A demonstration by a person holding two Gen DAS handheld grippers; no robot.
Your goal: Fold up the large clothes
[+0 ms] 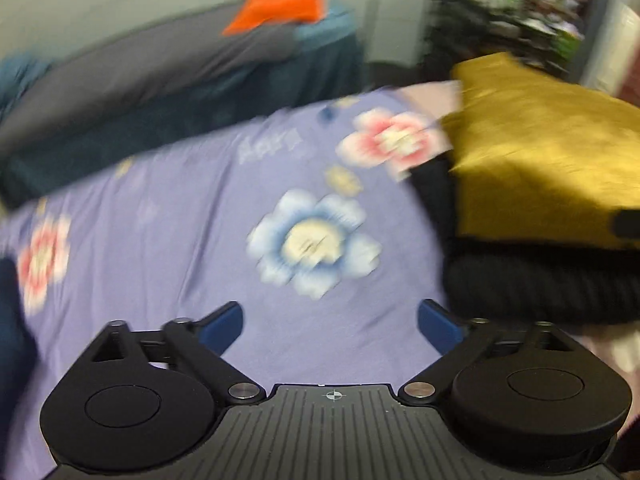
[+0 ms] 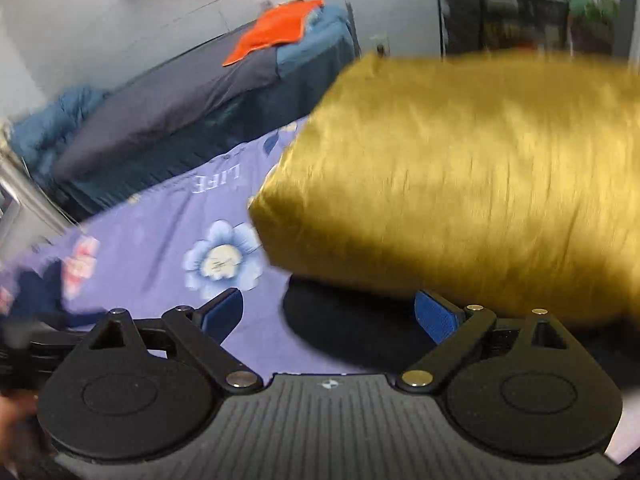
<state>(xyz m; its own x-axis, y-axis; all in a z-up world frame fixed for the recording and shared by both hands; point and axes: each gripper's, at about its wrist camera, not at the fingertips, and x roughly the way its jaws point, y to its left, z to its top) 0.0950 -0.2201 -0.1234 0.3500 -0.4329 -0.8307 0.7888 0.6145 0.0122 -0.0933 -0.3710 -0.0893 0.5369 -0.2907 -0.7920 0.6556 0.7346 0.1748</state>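
A folded mustard-yellow garment [image 1: 540, 152] lies on top of a black garment [image 1: 532, 288] at the right of a purple flowered bedsheet [image 1: 180, 220]. My left gripper [image 1: 330, 320] is open and empty above the bare sheet, left of the stack. In the right wrist view the yellow garment [image 2: 472, 176] fills the right half, with the black garment [image 2: 352, 332] under it. My right gripper [image 2: 328, 316] is open and empty, its right finger at the front edge of the stack. Both views are blurred by motion.
A second bed with a grey cover [image 2: 168, 100], teal bedding and an orange cloth [image 2: 276, 28] stands behind. Dark shelving [image 2: 520, 8] is at the back right. A metal rail [image 2: 28, 200] shows at the left. The sheet [image 2: 160, 240] is also in the right wrist view.
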